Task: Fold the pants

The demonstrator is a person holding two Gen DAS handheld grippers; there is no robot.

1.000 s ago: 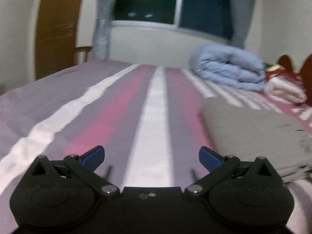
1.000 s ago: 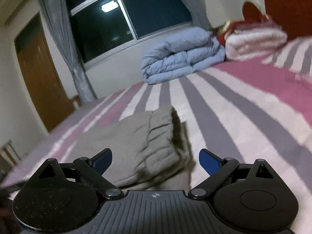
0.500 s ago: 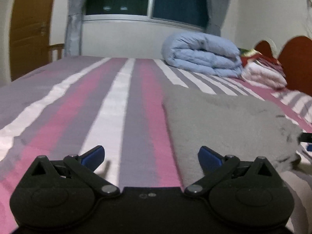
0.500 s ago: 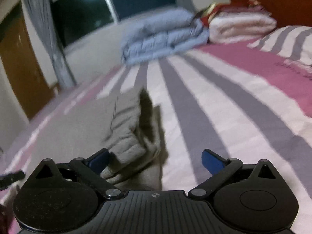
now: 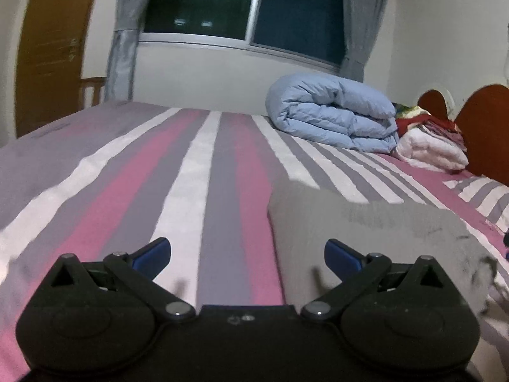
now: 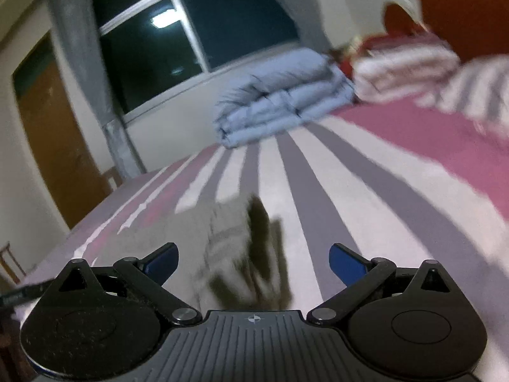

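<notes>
The grey pants (image 5: 366,232) lie folded in a flat stack on the striped bed (image 5: 191,175). In the left wrist view they fill the lower right, and my left gripper (image 5: 246,254) hangs open over their left edge, with the right blue fingertip above the fabric. In the right wrist view the same pants (image 6: 191,238) appear blurred at lower centre, waistband end toward me. My right gripper (image 6: 253,259) is open just above that end with nothing between its fingers.
A rolled light-blue duvet (image 5: 331,117) and a stack of white and red bedding (image 5: 429,149) sit at the far right of the bed by the wooden headboard (image 5: 483,127). A window with grey curtains (image 5: 124,31) and a brown door (image 5: 47,51) lie beyond.
Both grippers have shifted and tilted over the folded pants; the right wrist view now looks higher and is motion-blurred. Both stay open and empty.
</notes>
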